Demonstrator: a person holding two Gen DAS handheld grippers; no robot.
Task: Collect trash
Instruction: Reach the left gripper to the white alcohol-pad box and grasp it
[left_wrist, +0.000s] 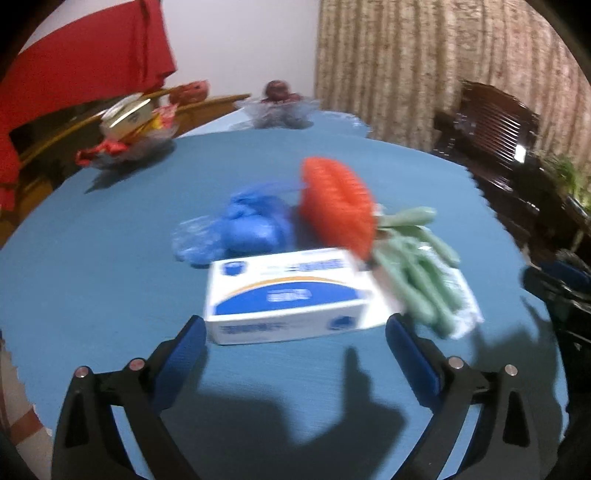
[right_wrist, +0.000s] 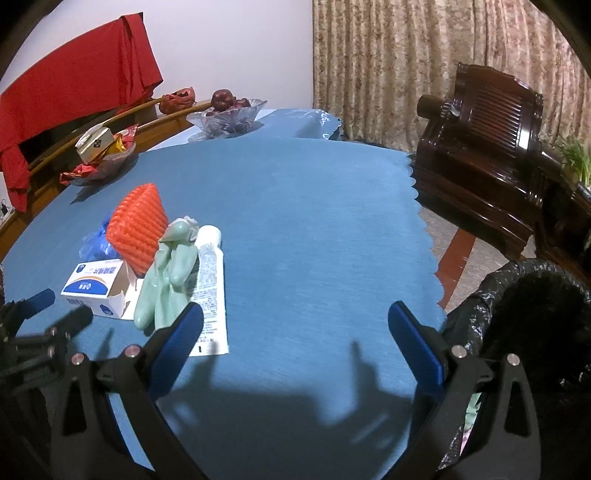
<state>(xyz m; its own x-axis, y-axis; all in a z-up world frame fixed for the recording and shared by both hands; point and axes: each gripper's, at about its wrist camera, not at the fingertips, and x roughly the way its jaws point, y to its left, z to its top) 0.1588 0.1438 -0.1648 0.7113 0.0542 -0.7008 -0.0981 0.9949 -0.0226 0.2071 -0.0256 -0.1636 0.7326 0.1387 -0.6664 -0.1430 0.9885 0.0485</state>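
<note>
A pile of trash lies on the blue tablecloth (left_wrist: 92, 258). A white and blue box (left_wrist: 288, 295) sits just ahead of my open left gripper (left_wrist: 295, 326), between its fingertips. Behind it are a crumpled blue plastic cover (left_wrist: 243, 225), an orange foam net (left_wrist: 336, 203) and a green glove (left_wrist: 417, 266). In the right wrist view the box (right_wrist: 96, 288), orange net (right_wrist: 138, 225), green glove (right_wrist: 166, 273) and a white tube (right_wrist: 210, 280) lie at the left. My right gripper (right_wrist: 295, 317) is open and empty over bare cloth. The left gripper (right_wrist: 55, 314) shows at the far left.
A black-lined bin (right_wrist: 524, 314) stands off the table's right edge. Two glass bowls, one of snacks (right_wrist: 99, 162) and one of fruit (right_wrist: 227, 116), sit at the far side. A dark wooden chair (right_wrist: 491, 147) stands to the right. Red cloth (right_wrist: 74, 85) hangs at the back left.
</note>
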